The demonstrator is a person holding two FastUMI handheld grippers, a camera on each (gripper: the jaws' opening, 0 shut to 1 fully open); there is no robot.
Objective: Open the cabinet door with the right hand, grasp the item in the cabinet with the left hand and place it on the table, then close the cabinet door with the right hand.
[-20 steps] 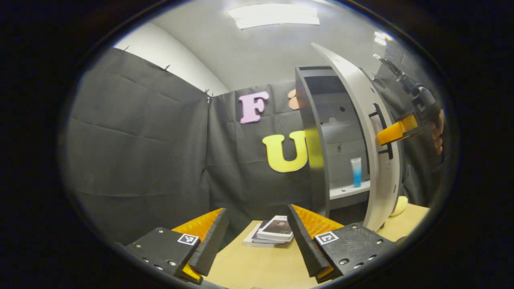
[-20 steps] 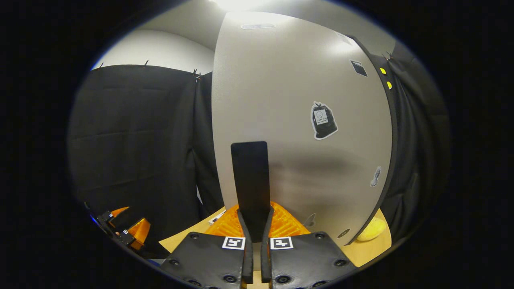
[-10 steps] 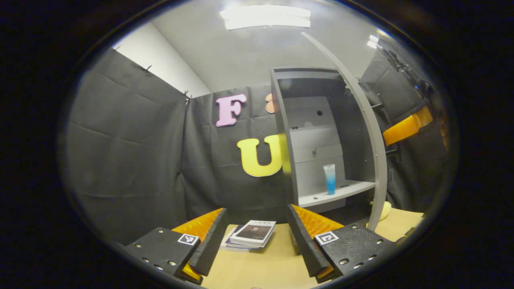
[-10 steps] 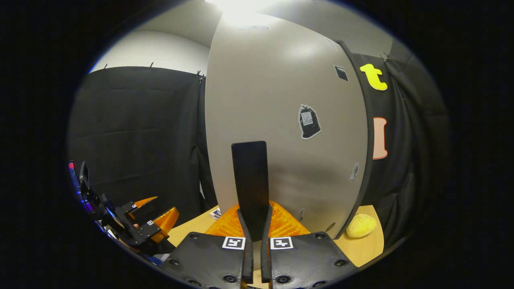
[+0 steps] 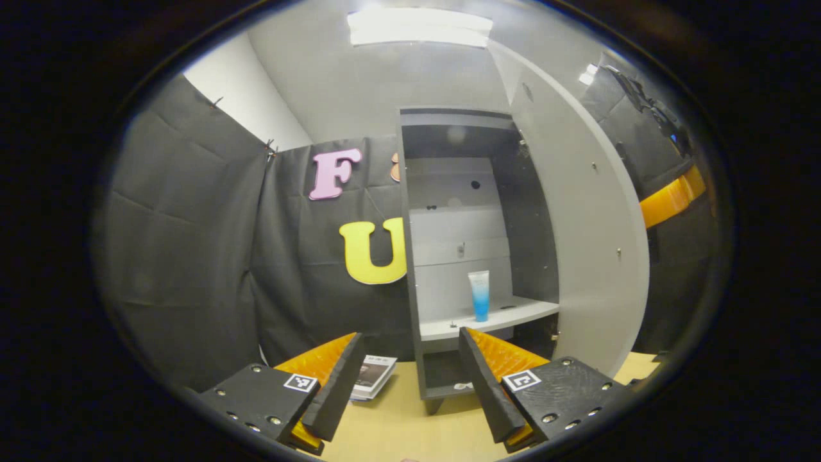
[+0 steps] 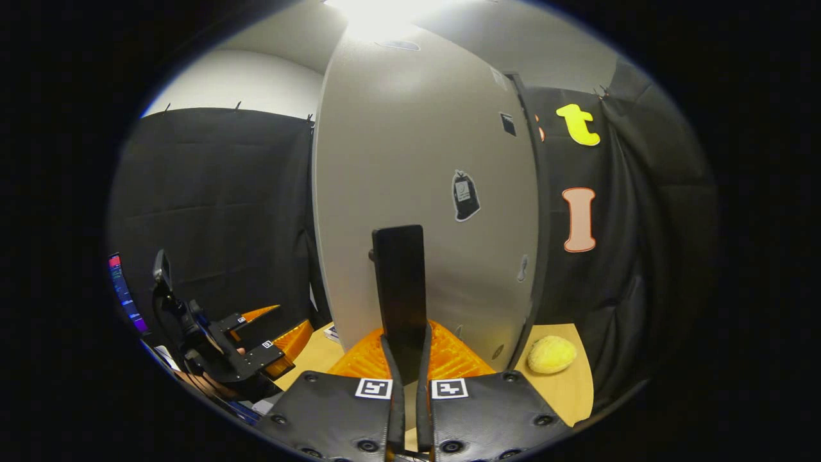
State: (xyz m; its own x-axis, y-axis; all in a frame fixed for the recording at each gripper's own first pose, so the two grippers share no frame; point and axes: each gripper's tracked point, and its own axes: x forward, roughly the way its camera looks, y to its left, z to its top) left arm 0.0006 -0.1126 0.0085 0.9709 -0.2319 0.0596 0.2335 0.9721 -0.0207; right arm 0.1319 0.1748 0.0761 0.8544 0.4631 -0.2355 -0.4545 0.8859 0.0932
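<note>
Open cabinet (image 5: 410,212) with the item to be fetched: a small tube (image 5: 479,295), standing upright on its cap on the cabinet's shelf (image 5: 507,316), toward the shelf's front edge and well inside the side walls. The tube is pale and translucent at the top, shading to blue at the base. It is probably light, soft-walled and somewhat slick, so it would likely tip at a nudge; a gentle hold across the middle of the body, from the front, looks safest. The left tongs (image 5: 410,372) stand wide apart and empty over the table (image 5: 397,423), in front of the cabinet and short of the shelf. The right tongs (image 6: 404,359) are clamped on the dark handle (image 6: 399,282) of the door (image 6: 423,192), which is swung wide beside the cabinet opening.
</note>
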